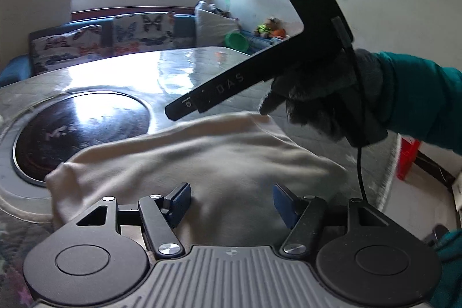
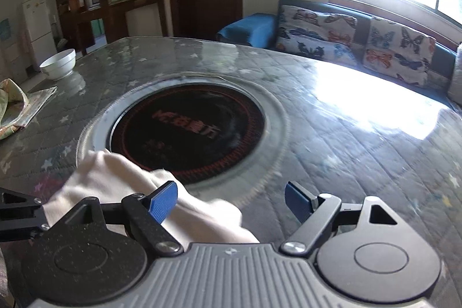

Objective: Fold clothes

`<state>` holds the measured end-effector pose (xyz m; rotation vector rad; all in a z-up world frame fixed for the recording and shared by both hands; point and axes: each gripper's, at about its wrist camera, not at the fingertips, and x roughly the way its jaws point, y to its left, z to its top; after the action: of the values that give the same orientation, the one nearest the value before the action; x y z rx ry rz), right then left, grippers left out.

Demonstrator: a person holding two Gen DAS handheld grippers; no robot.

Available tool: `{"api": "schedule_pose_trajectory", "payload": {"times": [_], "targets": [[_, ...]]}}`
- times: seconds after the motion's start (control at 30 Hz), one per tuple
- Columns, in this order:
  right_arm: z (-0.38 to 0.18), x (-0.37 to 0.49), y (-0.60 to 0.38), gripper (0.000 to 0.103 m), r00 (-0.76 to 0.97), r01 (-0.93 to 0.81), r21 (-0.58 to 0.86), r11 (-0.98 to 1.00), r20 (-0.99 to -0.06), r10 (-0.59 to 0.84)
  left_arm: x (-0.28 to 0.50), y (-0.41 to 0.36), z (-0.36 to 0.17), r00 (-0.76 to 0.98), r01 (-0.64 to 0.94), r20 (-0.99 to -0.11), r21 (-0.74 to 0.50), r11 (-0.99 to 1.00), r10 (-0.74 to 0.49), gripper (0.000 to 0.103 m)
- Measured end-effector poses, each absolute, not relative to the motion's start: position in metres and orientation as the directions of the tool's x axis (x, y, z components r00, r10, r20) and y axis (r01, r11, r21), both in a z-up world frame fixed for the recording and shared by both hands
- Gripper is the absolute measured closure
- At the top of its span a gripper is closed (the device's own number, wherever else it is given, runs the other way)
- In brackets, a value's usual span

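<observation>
Left wrist view looks across a big table under a glossy quilted cover with pale stars, stretching ahead of both tongs. Set into it, ahead and to the left of the left gripper, is a round black cooktop ringed in grey; from the right wrist camera the same disc sits straight ahead of the right gripper. Beyond the table's far edge runs a sofa with butterfly-print cushions under a bright window.

A cream garment lies bunched on the table directly in front of the left gripper, its near part passing under and between the blue pads. Those jaws stand apart and the pads do not press the cloth. In the right wrist view the garment reaches in from the lower left, behind the left-hand pad and partway into the gap; the right-hand pad has only bare table cover behind it. These jaws are also wide apart, gripping nothing.

Seen from the left camera, the right gripper's black body hangs above the garment's far right corner, carried by a grey-gloved hand in a teal sleeve.

Far left of the right gripper sit a patterned cloth and a white bowl.
</observation>
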<state>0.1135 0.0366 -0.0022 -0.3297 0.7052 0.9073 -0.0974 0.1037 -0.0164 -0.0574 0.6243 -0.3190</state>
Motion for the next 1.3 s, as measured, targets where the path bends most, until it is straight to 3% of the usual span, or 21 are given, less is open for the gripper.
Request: {"api": "schedule_pose_trajectory", "payload": {"times": [0.2,0.47,0.97,1.3], "targets": [[-0.004,0.109,0.012,0.019,0.424,-0.787,0.055,0.615,-0.676,0.603,-0.113,0.099,-0.017,0.732,0.348,-0.571,-0.157,0.924,-0.373,0.035],[-0.003,0.102,0.005,0.019,0.441,-0.781,0.053,0.622,-0.659,0.610,-0.078,0.112,-0.008,0.791,0.233,-0.540,-0.167,0.958,-0.287,0.035],[0.001,0.099,-0.013,0.019,0.452,-0.768,0.061,0.638,-0.653,0.607,-0.104,0.093,-0.015,0.701,0.386,-0.574,-0.191,0.902,-0.422,0.027],[-0.004,0.098,-0.016,0.018,0.449,-0.758,0.077,0.648,-0.658,0.604,-0.066,0.091,-0.013,0.739,0.321,-0.563,-0.189,0.928,-0.370,0.027]]}}
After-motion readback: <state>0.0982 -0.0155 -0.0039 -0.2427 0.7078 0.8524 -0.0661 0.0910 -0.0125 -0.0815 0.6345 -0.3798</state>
